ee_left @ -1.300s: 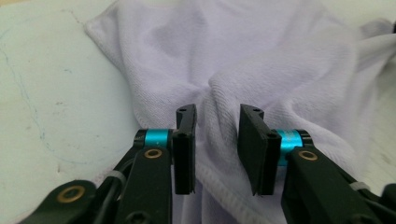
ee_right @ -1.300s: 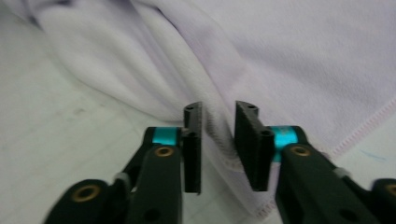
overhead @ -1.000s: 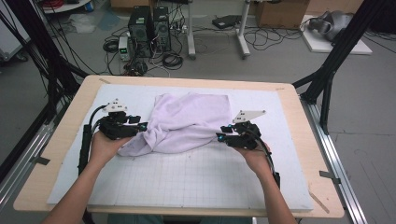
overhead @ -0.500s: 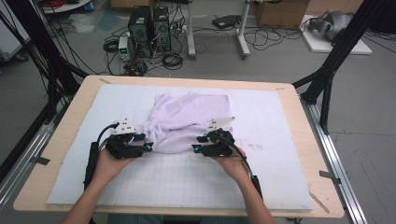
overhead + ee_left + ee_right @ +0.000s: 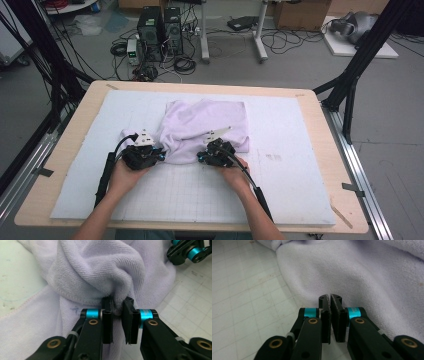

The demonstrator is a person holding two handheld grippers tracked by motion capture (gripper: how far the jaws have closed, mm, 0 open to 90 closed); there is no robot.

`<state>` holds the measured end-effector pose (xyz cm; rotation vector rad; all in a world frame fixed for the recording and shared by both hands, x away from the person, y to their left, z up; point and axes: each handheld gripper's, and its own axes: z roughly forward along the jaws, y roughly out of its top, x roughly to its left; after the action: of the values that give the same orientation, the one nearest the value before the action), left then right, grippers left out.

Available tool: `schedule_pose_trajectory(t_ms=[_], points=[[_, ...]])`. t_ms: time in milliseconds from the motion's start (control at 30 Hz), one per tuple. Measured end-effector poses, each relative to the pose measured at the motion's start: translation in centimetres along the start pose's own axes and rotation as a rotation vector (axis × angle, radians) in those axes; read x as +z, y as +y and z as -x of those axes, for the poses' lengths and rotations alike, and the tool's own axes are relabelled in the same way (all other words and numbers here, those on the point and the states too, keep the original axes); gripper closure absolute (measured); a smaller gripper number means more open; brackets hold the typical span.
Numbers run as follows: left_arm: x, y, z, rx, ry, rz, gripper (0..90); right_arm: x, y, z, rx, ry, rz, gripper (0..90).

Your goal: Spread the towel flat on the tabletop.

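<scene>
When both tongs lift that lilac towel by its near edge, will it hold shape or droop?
The towel probably droops: it already lies in soft folds and bunches where the left tongs pinch it. Its looped terry surface likely gives grip, so slipping seems unlikely. The right tongs seem to catch only a thin edge, so that side may pull free.

I see a pale lilac towel point(image 5: 205, 127), plain, no print, with a fine ribbed terry weave and a slightly pinker stitched hem in the left gripper view point(image 5: 82, 272). Under it my mat point(image 5: 300, 150) is off-white with a thin grey square grid, a few brownish specks near the right side. Table point(image 5: 330, 130) rim is light wood tone. Left gripper point(image 5: 159, 154) is black with turquoise metal collars and brass-coloured pivot screws; right gripper point(image 5: 201, 157) same black, turquoise, brass scheme. Light grey plates on top of both. Cables black. Floor beyond is grey, frame posts black, computer towers black.
</scene>
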<state>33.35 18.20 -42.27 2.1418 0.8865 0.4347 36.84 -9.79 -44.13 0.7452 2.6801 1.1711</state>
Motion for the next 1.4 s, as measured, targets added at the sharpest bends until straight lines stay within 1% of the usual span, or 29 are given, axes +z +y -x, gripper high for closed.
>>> schedule_pose_trajectory(t_ms=[67, 100, 200, 267, 333, 367, 433, 500, 600, 633, 700, 733, 767, 800, 833, 867, 900, 933, 967, 1000, 1033, 1067, 1100, 1133, 1167, 1200, 1267, 1333, 1400], points=[[-0.8, 0.2, 0.0, -0.021, -0.007, 0.032, 81.4, -0.4, 0.1, 0.0, -0.009, 0.006, 0.002, 88.2], [-1.4, 0.3, -0.1, -0.026, -0.011, 0.052, 81.8, -0.8, 0.1, 0.0, -0.011, 0.015, 0.013, 88.3], [-3.3, 0.8, -0.4, -0.051, -0.008, 0.103, 82.1, -2.9, 0.4, -0.5, -0.037, 0.014, 0.064, 88.4], [-4.4, 1.4, -0.5, -0.055, -0.009, 0.125, 82.5, -4.7, 0.4, -0.8, -0.059, 0.004, 0.096, 88.4], [-5.4, 2.1, -0.2, -0.049, -0.013, 0.15, 82.5, -6.3, 0.4, -1.0, -0.076, -0.016, 0.118, 88.5], [-5.9, 2.5, -0.1, -0.041, -0.014, 0.156, 82.6, -7.0, 0.3, -1.2, -0.075, -0.022, 0.126, 88.5], [-6.7, 3.2, 0.3, -0.02, -0.019, 0.167, 82.7, -8.5, 0.3, -1.3, -0.075, -0.026, 0.143, 88.5], [-7.4, 3.8, 0.7, -0.017, -0.029, 0.183, 82.7, -10.0, 0.1, -1.3, -0.081, -0.032, 0.158, 88.5], [-8.0, 4.4, 0.9, -0.019, -0.056, 0.193, 82.7, -12.4, -0.2, -1.2, -0.086, -0.044, 0.177, 88.5], [-8.0, 4.6, 0.9, -0.021, -0.057, 0.196, 82.7, -13.2, -0.3, -1.1, -0.078, -0.05, 0.181, 88.5], [-7.6, 4.8, 0.5, -0.034, -0.059, 0.192, 82.7, -14.3, -0.4, -0.7, -0.081, -0.075, 0.182, 88.4], [-7.1, 4.9, 0.2, -0.038, -0.049, 0.184, 82.7, -14.6, -0.5, -0.4, -0.078, -0.088, 0.179, 88.4], [-6.5, 4.9, -0.3, -0.048, -0.045, 0.171, 82.7, -14.8, -0.5, 0.2, -0.061, -0.093, 0.179, 88.5], [-5.6, 5.0, -1.0, -0.068, -0.027, 0.159, 82.7, -14.7, -0.5, 0.9, -0.045, -0.091, 0.184, 88.5], [-5.0, 5.0, -1.4, -0.075, -0.007, 0.149, 82.7, -14.3, -0.6, 1.7, -0.03, -0.106, 0.174, 88.5], [-4.2, 4.9, -2.2, -0.091, 0.013, 0.129, 82.7, -14.0, -0.6, 2.3, -0.012, -0.113, 0.16, 88.4], [-3.4, 4.8, -2.9, -0.124, 0.019, 0.118, 82.7, -13.3, -0.8, 3.2, 0.015, -0.117, 0.149, 88.5], [-2.5, 4.7, -3.5, -0.14, 0.036, 0.1, 82.8, -12.6, -0.9, 4.1, 0.045, -0.114, 0.128, 88.5], [-1.7, 4.5, -4.1, -0.139, 0.06, 0.074, 82.8, -11.8, -1.1, 4.8, 0.066, -0.118, 0.112, 88.5], [-0.9, 4.3, -4.6, -0.165, 0.06, 0.056, 82.9, -11.0, -1.3, 5.5, 0.078, -0.122, 0.09, 88.5], [-0.1, 4.1, -5.0, -0.172, 0.066, 0.035, 83.0, -10.3, -1.5, 6.0, 0.099, -0.116, 0.074, 88.4], [0.5, 3.9, -5.3, -0.166, 0.077, 0.01, 82.9, -9.6, -1.6, 6.4, 0.112, -0.113, 0.06, 88.4], [1.1, 3.7, -5.5, -0.179, 0.075, -0.005, 83.0, -8.9, -1.8, 6.7, 0.12, -0.113, 0.044, 88.4], [1.7, 3.5, -5.6, -0.184, 0.078, -0.02, 83.2, -8.3, -1.9, 6.9, 0.125, -0.11, 0.034, 88.4], [2.0, 3.4, -5.8, -0.179, 0.071, -0.037, 83.1, -7.8, -2.0, 7.1, 0.129, -0.109, 0.021, 88.4], [2.2, 3.3, -5.8, -0.183, 0.062, -0.043, 82.8, -7.4, -2.2, 7.3, 0.135, -0.107, 0.014, 88.3], [2.1, 3.3, -5.8, -0.181, 0.053, -0.043, 79.5, -6.9, -2.5, 7.4, 0.148, -0.09, 0.003, 87.8], [1.6, 3.3, -5.6, -0.176, 0.049, -0.039, 71.4, -7.1, -2.5, 7.3, 0.156, -0.089, 0.015, 86.2], [0.3, 3.4, -5.3, -0.167, 0.066, -0.021, 67.5, -7.8, -2.5, 7.0, 0.147, -0.083, 0.044, 79.6]])
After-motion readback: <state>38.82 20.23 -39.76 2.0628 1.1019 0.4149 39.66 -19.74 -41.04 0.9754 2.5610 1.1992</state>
